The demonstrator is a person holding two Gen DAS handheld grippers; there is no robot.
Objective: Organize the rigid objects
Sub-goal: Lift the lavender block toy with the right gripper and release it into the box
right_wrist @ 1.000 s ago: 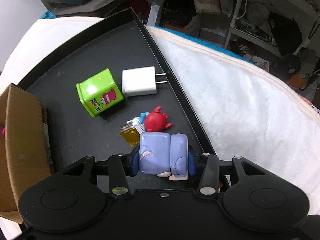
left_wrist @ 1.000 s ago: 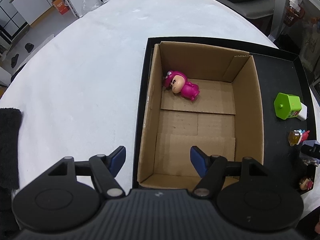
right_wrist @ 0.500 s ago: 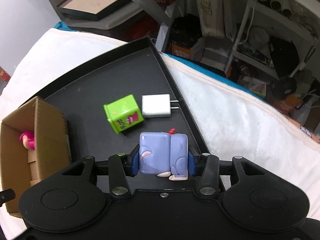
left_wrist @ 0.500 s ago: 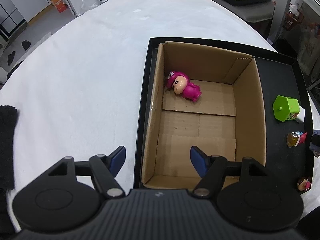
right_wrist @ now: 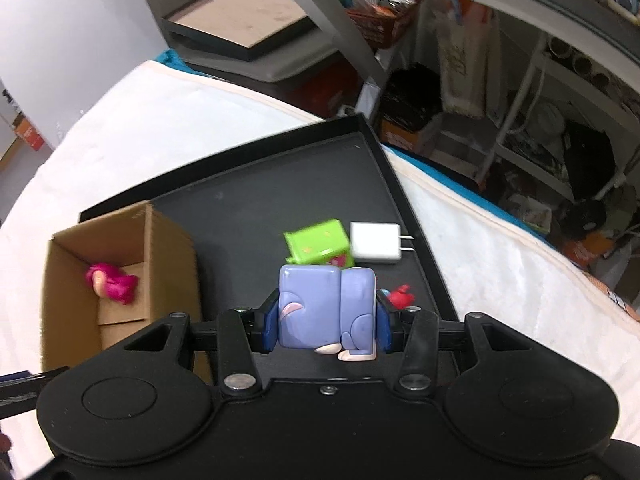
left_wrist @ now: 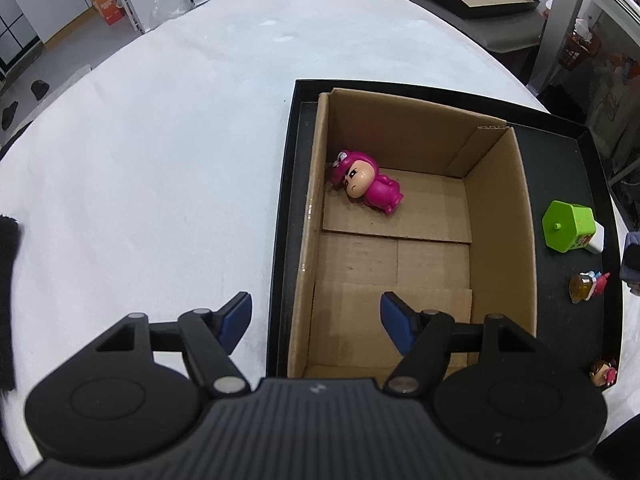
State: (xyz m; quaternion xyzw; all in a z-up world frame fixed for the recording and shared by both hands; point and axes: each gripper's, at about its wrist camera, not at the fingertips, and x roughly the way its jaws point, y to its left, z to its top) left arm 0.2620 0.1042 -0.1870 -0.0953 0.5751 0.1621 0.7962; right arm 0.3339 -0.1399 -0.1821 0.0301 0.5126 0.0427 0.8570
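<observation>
My right gripper [right_wrist: 326, 322] is shut on a lilac block-shaped toy figure [right_wrist: 326, 310] and holds it high above the black tray [right_wrist: 248, 216]. An open cardboard box [left_wrist: 500, 216] stands in the tray's left part, also in the right wrist view [right_wrist: 168, 248]. A pink toy figure [left_wrist: 366, 186] lies inside it, also seen from the right wrist [right_wrist: 110, 282]. A green cube [left_wrist: 568, 226], a white charger [right_wrist: 376, 242] and a red-and-amber small toy [left_wrist: 588, 286] lie on the tray. My left gripper [left_wrist: 316, 318] is open and empty over the box's near left wall.
The tray sits on a white padded table [left_wrist: 160, 160]. Another small figure [left_wrist: 604, 372] lies at the tray's near right corner. A black cloth [left_wrist: 8, 300] lies at the table's left edge. Shelves and clutter [right_wrist: 540, 120] stand beyond the table's right side.
My right gripper has risen and pulled back with the lilac figure; the tray items look smaller and the box has come into view. The left gripper has barely moved.
</observation>
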